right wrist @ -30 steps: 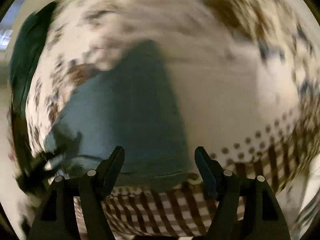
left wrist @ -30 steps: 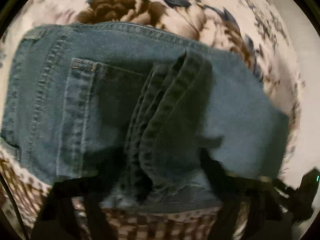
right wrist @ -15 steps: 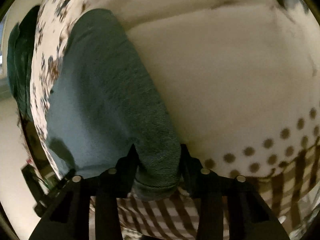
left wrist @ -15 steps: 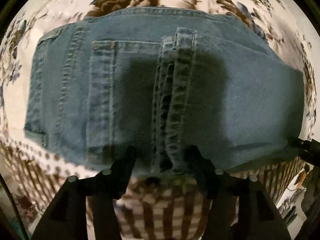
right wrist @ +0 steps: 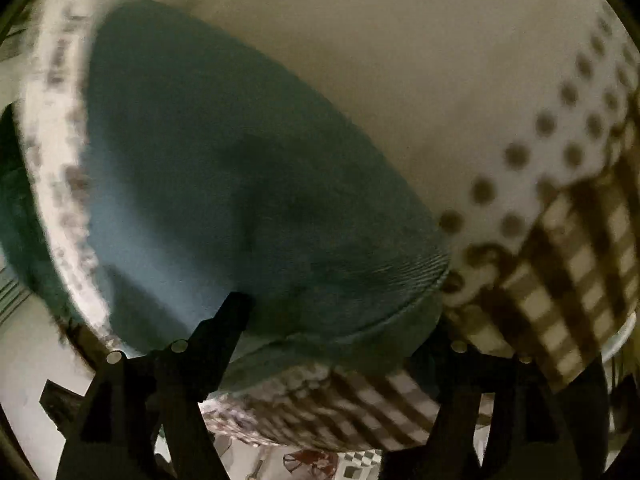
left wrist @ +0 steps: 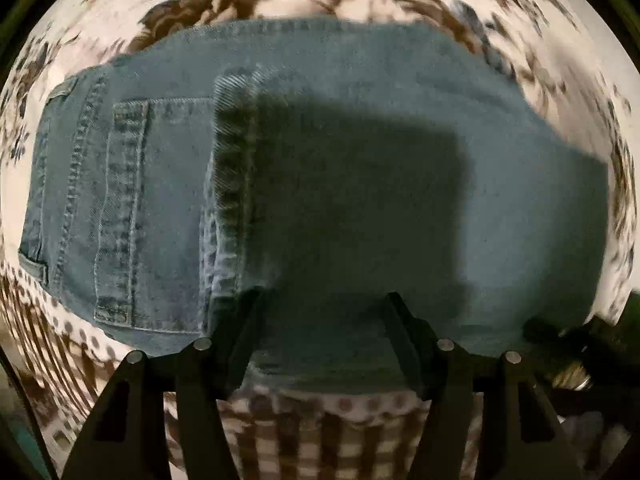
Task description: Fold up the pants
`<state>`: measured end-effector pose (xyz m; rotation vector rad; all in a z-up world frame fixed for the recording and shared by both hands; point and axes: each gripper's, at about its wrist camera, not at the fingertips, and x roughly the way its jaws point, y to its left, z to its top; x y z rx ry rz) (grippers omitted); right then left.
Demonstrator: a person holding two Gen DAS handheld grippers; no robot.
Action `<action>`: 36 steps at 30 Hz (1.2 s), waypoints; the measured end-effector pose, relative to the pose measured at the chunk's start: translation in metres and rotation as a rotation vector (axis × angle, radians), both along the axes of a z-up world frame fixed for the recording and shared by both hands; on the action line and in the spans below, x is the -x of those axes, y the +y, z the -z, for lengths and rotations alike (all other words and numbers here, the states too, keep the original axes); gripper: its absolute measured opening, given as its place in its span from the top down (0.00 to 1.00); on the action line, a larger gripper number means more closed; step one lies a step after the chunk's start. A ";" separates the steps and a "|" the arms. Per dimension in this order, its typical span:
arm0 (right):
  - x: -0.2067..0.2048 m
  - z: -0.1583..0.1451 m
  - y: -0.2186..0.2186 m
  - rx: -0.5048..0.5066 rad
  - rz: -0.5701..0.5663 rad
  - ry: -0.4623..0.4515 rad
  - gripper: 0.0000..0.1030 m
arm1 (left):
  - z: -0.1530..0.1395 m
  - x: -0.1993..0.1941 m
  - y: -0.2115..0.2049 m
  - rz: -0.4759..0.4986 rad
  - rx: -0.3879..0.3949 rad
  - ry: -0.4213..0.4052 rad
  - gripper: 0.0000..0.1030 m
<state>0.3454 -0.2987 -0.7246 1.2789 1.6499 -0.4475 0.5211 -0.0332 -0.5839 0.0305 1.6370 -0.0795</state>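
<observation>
The blue denim pants (left wrist: 360,184) lie folded into a compact rectangle on a cream cloth with brown flowers, dots and checks (left wrist: 280,12) that covers the surface under them. In the left wrist view the back pocket (left wrist: 132,208) and the waistband side are at the left, and a leg part with its thick stitched hem (left wrist: 234,184) lies across the top, so the hem runs beside the pocket. The near edge of the bundle reaches the dotted border of the cloth.

The left gripper (left wrist: 324,344) has its two black fingers spread wide, with the near edge of the denim between them; they do not clamp it. The right gripper (right wrist: 344,328) is also spread. Its left finger (right wrist: 224,332) shows at the edge of the rounded fold of the pants (right wrist: 248,184), but its right finger is mostly lost in the dark behind the denim, so I cannot tell if it touches the cloth.

I judge that the fold of the legs over the seat part is laid down and both grippers are released from it. The task looks near its end. The next move calls either for one more fold, taking the right fold end and bringing it over toward the pocket side, or only for pressing and squaring the edges. For a new grasp, each gripper must take all denim layers at the edge together, without catching the cloth below.
</observation>
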 end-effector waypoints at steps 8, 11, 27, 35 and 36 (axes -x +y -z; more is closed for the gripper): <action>0.028 -0.004 -0.014 0.011 -0.034 -0.018 0.25 | -0.012 0.025 0.014 0.076 0.025 -0.032 0.43; 0.025 -0.003 -0.021 0.013 -0.071 -0.005 0.25 | -0.019 0.038 0.031 0.077 0.029 -0.026 0.43; -0.092 -0.138 0.014 0.148 -0.466 -0.386 0.24 | -0.071 -0.030 0.139 -0.352 0.231 -0.180 0.28; -0.282 -0.098 0.119 0.096 -0.881 -0.509 0.36 | -0.045 -0.084 0.134 -0.284 0.130 -0.190 0.28; -0.298 -0.088 0.134 0.077 -0.971 -0.490 0.40 | -0.041 -0.089 0.134 -0.275 0.122 -0.186 0.28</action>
